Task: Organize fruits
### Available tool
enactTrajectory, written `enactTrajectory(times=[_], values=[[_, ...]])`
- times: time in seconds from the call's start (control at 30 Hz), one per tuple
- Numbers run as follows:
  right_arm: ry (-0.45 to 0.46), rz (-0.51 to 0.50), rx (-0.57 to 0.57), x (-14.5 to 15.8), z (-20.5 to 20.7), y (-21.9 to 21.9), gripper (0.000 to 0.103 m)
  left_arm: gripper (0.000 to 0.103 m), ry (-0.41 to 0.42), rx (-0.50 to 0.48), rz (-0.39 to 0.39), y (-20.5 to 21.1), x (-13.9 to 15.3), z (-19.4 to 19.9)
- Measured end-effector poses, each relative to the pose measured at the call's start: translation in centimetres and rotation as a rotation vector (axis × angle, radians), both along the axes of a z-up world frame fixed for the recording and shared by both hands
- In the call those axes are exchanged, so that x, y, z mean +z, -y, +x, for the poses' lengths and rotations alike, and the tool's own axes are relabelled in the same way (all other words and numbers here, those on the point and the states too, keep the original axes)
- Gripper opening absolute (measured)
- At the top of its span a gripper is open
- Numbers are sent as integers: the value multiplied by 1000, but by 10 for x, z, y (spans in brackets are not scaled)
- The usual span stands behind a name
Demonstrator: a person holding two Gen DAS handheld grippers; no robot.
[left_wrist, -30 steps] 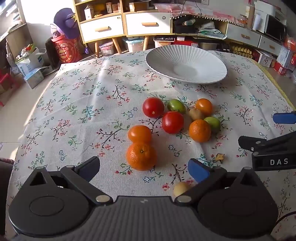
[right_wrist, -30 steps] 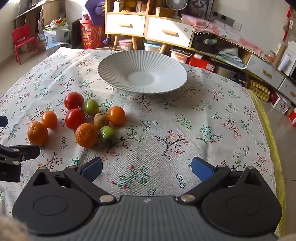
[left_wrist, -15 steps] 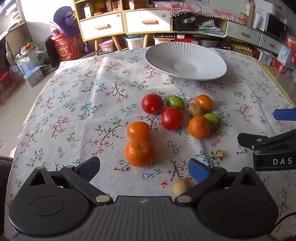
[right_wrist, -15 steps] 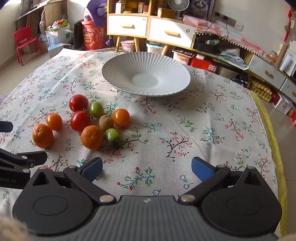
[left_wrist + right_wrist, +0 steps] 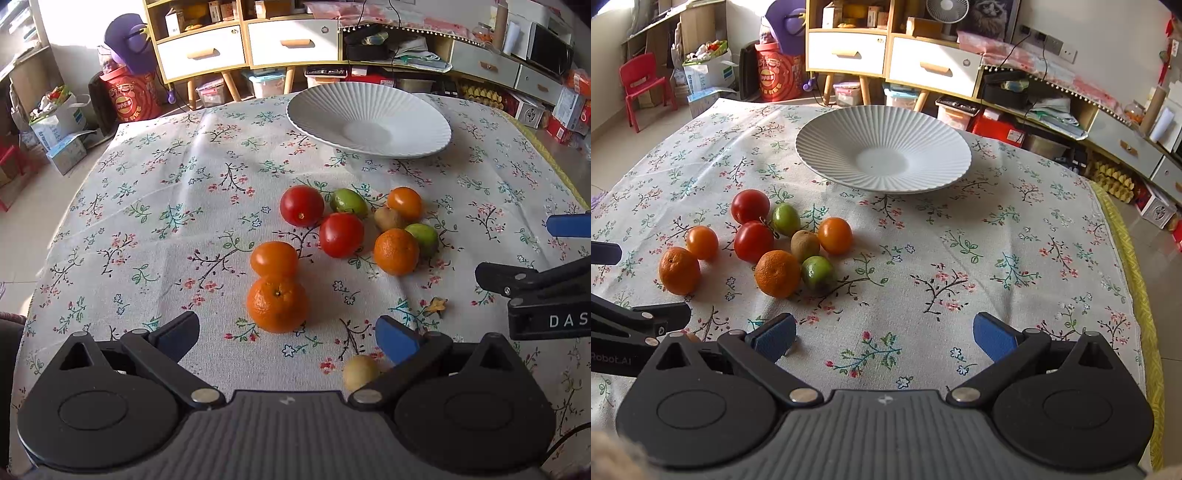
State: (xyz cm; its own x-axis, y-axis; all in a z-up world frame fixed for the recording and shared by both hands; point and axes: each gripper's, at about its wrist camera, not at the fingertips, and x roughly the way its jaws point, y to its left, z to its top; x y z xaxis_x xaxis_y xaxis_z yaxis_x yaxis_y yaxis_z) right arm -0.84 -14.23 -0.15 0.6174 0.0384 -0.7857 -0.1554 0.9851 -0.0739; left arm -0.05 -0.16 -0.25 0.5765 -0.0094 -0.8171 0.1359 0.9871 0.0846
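Observation:
A white ribbed plate stands empty at the back of the flowered tablecloth. In front of it lie two red tomatoes, oranges, two green fruits, a kiwi and a small yellowish fruit. My left gripper is open and empty, just short of the nearest orange. My right gripper is open and empty over bare cloth, right of the fruit cluster.
A dry leaf scrap lies on the cloth right of the left gripper. The right gripper's body shows at the left view's right edge. Cabinets, boxes and a red chair stand beyond the table.
Both grippers have moved slightly forward toward the fruit and plate. Both stay open and empty. No fruit has moved.

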Motion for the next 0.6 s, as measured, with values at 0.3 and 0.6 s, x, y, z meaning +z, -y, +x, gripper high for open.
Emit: enactTrajectory(times=[0.3, 0.6], values=[[2, -3, 4, 0, 0, -2, 102, 97, 3, 1, -6, -1, 2, -1], [6, 1, 3, 1, -1, -2, 102, 97, 3, 0, -6, -1, 2, -1]])
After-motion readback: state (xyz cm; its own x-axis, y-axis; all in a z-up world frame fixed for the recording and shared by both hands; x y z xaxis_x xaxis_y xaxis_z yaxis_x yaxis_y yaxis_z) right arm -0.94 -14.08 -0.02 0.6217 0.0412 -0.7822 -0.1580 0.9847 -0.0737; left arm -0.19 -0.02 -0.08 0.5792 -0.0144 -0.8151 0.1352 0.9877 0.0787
